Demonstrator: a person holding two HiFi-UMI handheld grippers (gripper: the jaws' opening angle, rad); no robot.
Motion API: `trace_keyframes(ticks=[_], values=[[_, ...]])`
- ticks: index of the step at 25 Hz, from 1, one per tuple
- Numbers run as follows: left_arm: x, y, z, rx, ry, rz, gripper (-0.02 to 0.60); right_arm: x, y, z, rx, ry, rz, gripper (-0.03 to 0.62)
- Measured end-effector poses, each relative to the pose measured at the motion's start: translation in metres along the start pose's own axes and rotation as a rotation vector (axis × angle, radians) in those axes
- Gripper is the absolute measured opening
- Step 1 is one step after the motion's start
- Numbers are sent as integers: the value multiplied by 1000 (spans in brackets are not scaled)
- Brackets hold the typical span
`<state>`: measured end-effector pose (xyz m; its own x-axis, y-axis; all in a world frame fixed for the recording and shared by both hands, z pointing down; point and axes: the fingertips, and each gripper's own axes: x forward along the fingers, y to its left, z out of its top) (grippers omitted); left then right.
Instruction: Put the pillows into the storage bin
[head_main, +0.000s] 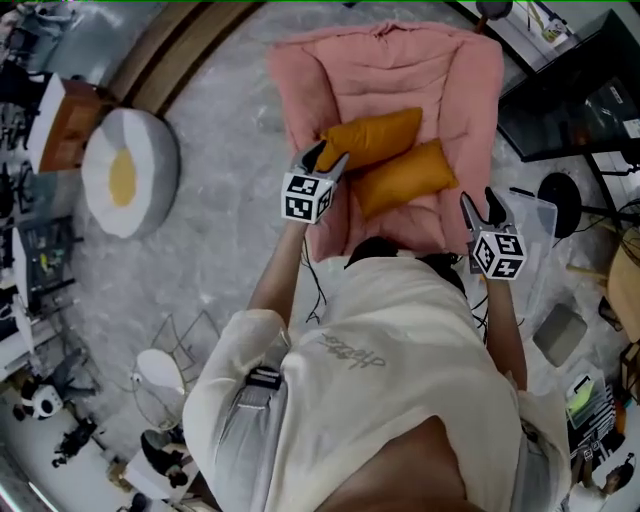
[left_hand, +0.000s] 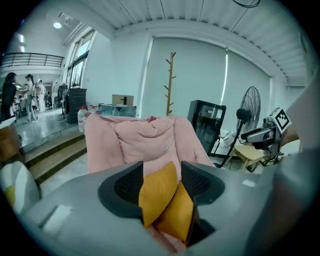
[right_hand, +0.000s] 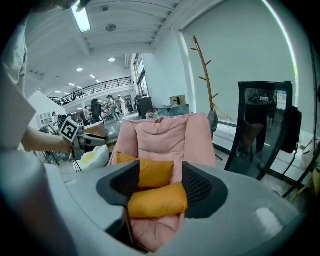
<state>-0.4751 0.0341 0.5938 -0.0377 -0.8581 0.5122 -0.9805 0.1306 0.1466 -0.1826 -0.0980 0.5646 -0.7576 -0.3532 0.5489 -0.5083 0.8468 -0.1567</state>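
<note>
A plush, quilted pink chair carries two smooth, oblong orange cushions mid-seat, touching: the back pillow and the front pillow. The left gripper, jaws apart, is at the back pillow's left end. The right gripper, jaws apart and empty, is off the chair's front right corner.

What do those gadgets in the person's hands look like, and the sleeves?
The left gripper and right gripper are grey-bodied, each ending in two black jaws with mesh-textured pads. Each carries a white cube printed with black square markers. The person wears a cream short-sleeved T-shirt with script lettering.
</note>
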Motion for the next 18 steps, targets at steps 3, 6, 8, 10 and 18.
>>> trace_keyframes(ticks=[3, 6, 8, 10, 18], values=[[8, 18, -18, 25, 54, -12, 284, 0, 11, -6, 1, 22, -14, 261], [22, 29, -38, 59, 127, -27, 305, -2, 14, -15, -3, 53, -29, 261], [31, 33, -48, 83, 151, -31, 311, -5, 14, -22, 0, 71, -42, 261], [40, 36, -56, 108, 171, -31, 319, -8, 12, -30, 18, 83, -56, 261], [72, 66, -79, 43, 238, -4, 371, -11, 8, -42, 17, 130, -78, 261]])
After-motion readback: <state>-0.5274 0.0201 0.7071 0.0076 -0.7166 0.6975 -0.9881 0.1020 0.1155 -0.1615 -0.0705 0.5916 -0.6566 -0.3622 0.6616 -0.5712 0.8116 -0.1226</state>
